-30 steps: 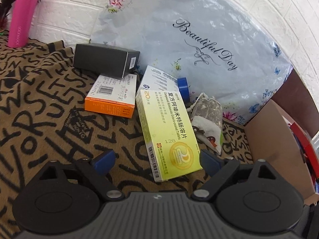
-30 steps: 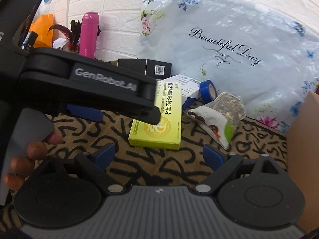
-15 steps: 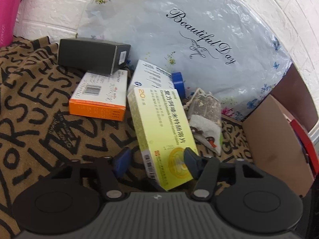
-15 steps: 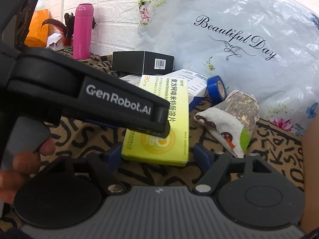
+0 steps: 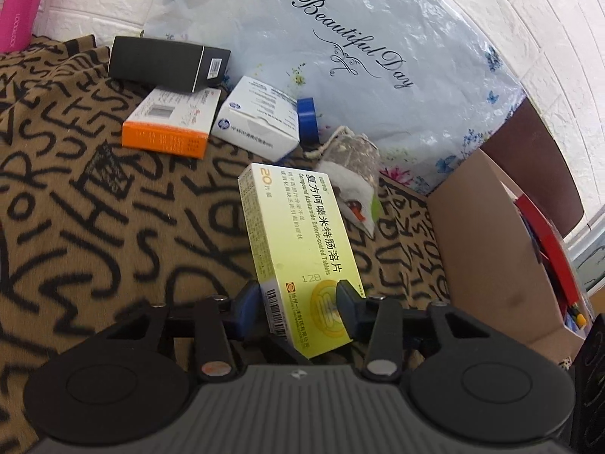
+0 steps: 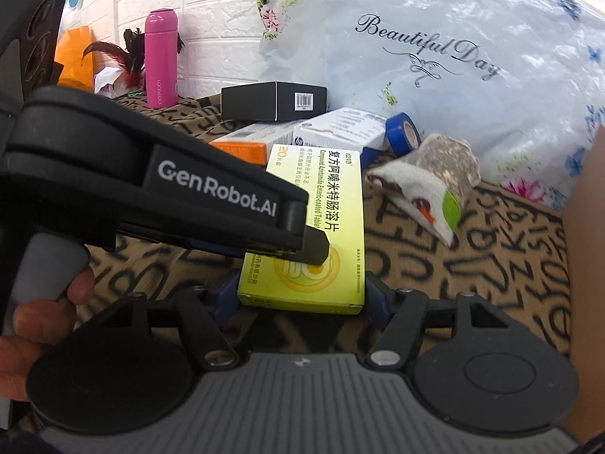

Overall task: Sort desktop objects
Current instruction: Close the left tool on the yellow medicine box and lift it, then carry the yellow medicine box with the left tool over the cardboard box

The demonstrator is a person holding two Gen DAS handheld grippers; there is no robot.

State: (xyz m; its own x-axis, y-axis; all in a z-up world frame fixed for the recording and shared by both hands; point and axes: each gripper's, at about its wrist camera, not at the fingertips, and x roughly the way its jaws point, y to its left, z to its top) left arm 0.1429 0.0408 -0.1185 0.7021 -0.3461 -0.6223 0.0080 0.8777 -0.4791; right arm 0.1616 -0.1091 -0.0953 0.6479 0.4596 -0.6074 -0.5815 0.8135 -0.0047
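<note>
Both tongs gripped the yellow cardboard medicine box (image 5: 298, 249): left tongs (image 5: 298, 299) closing narrow across it, right tongs (image 6: 300, 295) clamping its end. Opposed pulls could crush it.

I note the yellow tablet box (image 5: 298, 249) sound and closed, its near end raised off the lettered brown cloth (image 5: 113, 227), far end just beside the small fabric pouch (image 5: 353, 174).
</note>
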